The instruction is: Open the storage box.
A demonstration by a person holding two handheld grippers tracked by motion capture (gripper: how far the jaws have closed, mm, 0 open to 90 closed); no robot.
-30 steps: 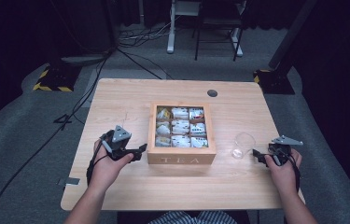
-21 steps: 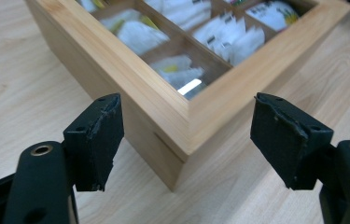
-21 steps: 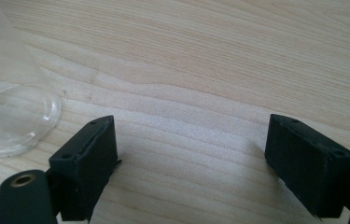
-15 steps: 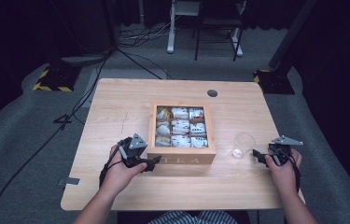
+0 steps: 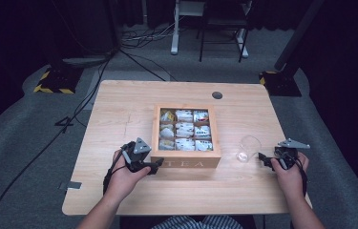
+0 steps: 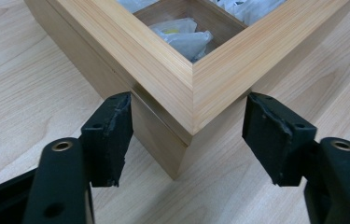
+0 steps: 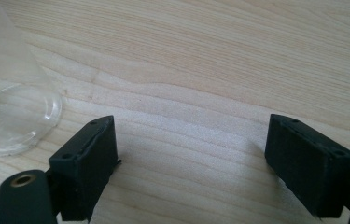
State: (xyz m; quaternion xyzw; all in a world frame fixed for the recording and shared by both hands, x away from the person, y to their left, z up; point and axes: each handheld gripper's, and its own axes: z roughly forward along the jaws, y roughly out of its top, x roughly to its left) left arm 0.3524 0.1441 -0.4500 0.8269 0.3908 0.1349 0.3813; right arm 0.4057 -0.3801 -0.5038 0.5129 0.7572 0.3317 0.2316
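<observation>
A wooden tea box (image 5: 186, 158), lid off and marked TEA on its front, stands mid-table with several white tea bags (image 5: 184, 130) in its compartments. My left gripper (image 5: 156, 166) is at the box's near left corner. In the left gripper view that corner (image 6: 177, 84) sits between the jaws of the left gripper (image 6: 189, 100); they have just been closing, and both pads touch the box's two side faces. My right gripper (image 5: 262, 158) rests at the right, open and holding nothing (image 7: 191, 140). It sits beside a clear glass (image 5: 248, 147), seen close up as the glass's base (image 7: 9, 107).
The light wooden table (image 5: 119, 109) has a round cable hole (image 5: 217, 95) at its far edge. Bare wood lies to the left of the box and behind it. Beyond the table are dark carpet, floor cables and stand legs.
My left hand has moved right and down to the box's near left corner, and its jaws have narrowed around that corner. The right hand and the glass have not moved.
</observation>
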